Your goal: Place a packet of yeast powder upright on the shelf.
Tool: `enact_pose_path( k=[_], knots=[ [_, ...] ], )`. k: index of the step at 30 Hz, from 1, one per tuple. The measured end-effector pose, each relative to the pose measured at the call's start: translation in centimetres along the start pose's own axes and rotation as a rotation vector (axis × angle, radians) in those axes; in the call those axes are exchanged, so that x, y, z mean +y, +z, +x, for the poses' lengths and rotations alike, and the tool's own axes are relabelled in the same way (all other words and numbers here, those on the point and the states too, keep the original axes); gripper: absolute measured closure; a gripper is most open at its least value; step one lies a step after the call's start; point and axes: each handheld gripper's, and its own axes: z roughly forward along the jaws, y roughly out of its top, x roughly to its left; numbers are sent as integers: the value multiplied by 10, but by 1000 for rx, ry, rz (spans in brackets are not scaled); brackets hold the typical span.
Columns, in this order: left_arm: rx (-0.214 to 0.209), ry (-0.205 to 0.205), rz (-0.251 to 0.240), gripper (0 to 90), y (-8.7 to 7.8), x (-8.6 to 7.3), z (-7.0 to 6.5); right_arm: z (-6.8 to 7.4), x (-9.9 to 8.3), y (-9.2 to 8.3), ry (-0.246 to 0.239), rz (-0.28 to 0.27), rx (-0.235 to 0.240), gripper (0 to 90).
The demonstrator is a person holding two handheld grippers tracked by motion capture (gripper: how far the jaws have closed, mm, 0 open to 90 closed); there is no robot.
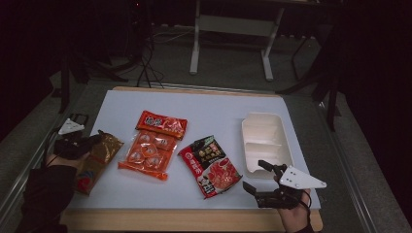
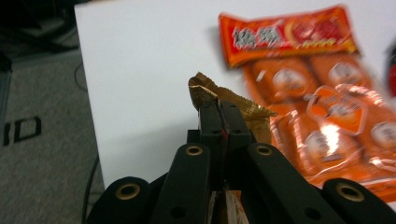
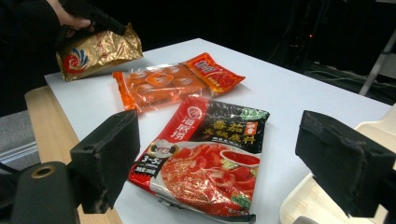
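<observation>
On the white table top the far strip behind the packets lies bare, a wide lane from side to side. The orange snack pack and the red-and-black sauce packet block the middle, with a narrow bare gap between them. The white tray closes the right side, just beside the sauce packet. The gold bag overhangs the left edge.

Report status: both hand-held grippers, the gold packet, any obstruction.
Left hand-held gripper shut on gold packet. Right hand-held gripper open, empty. Orange packet lies beside it.
</observation>
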Motion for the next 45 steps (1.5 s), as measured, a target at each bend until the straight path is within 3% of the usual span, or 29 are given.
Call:
enact_pose_path(
  k=[2,4,6,11,14,24,30,33,41,45],
  knots=[
    [6,0,-27,900,-6,3,-4,0,0,0,1,-1,-2,137],
    [-25,-13,-53,900,-12,7,-6,0,0,0,1,-1,-3,137],
    [-24,-22,-73,900,-16,9,-8,0,0,0,1,0,-2,137],
    [-53,-10,-153,900,-33,23,-22,-1,1,-2,4,-16,-6,156],
    [-70,7,-167,900,-37,28,-29,-2,1,-5,-10,-26,-39,169],
    [-207,13,-241,900,-41,41,-67,0,5,-5,-54,-45,-55,148],
    [-297,51,-279,900,-38,50,-96,-3,8,-8,-38,-57,-79,138],
    [-367,63,-296,900,-34,53,-108,-2,11,-10,-22,-40,-90,134],
    [-470,85,-362,900,-21,56,-139,-1,27,-9,-7,-61,-54,109],
    [-521,77,-417,900,-17,59,-152,5,34,-8,-9,-66,-8,105]
  ],
)
